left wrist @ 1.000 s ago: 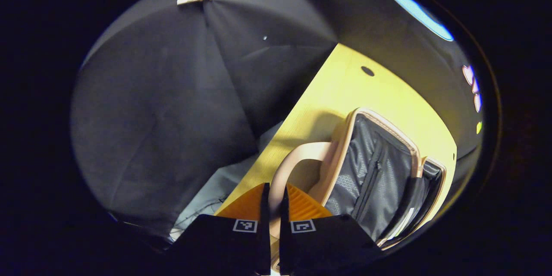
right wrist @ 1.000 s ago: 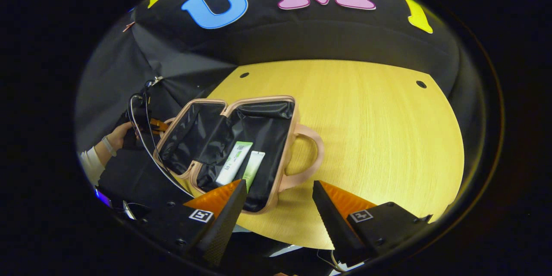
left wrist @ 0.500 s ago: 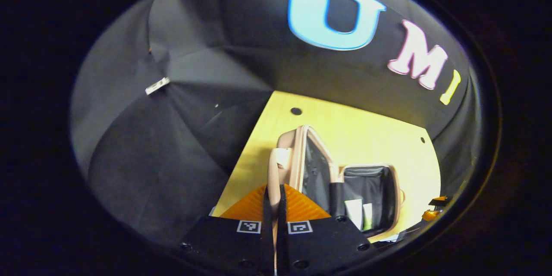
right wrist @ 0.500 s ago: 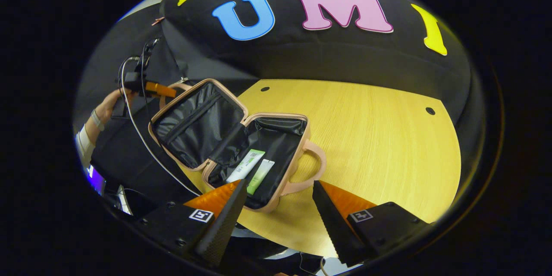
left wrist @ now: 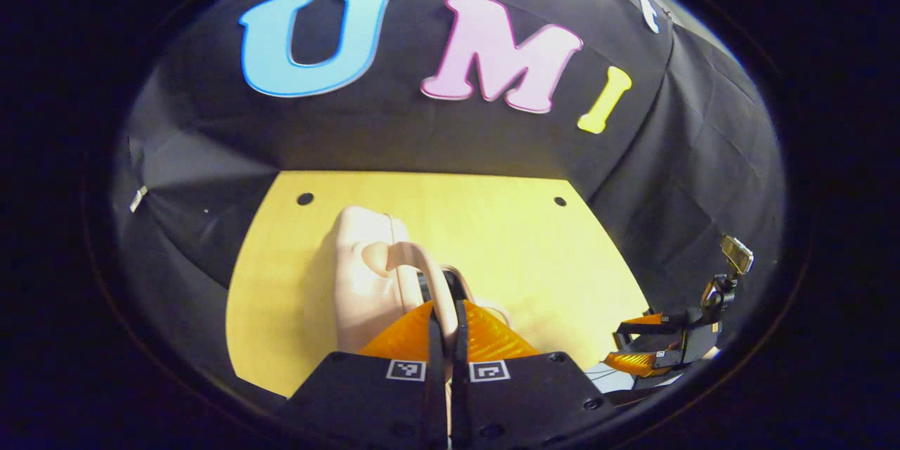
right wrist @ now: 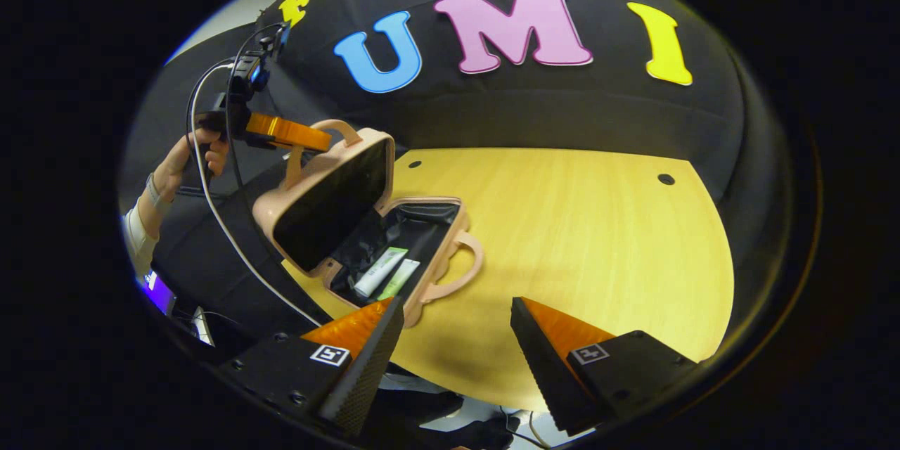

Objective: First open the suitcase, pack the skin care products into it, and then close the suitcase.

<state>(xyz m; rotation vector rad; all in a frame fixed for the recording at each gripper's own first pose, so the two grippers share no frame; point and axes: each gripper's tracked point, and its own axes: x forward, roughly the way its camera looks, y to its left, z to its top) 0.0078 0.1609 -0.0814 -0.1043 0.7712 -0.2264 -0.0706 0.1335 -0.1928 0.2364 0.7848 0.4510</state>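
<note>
Our left gripper (left wrist: 444, 323), jaws clamped on the handle (right wrist: 336, 130), holds the suitcase (right wrist: 365, 225) lid half-raised; right gripper (right wrist: 457, 337) jaws apart.

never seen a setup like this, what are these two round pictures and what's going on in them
A person holds a two-finger gripper in each hand, and each gripper carries a fisheye camera looking along its own fingers.

The left gripper view shows the left gripper shut on the handle of the suitcase lid.

The right gripper view shows the right gripper open and holding nothing. It also shows the pink suitcase on the wooden table, its lid half raised, two skin care tubes lying inside, and the person's hand holding the left gripper.
</note>
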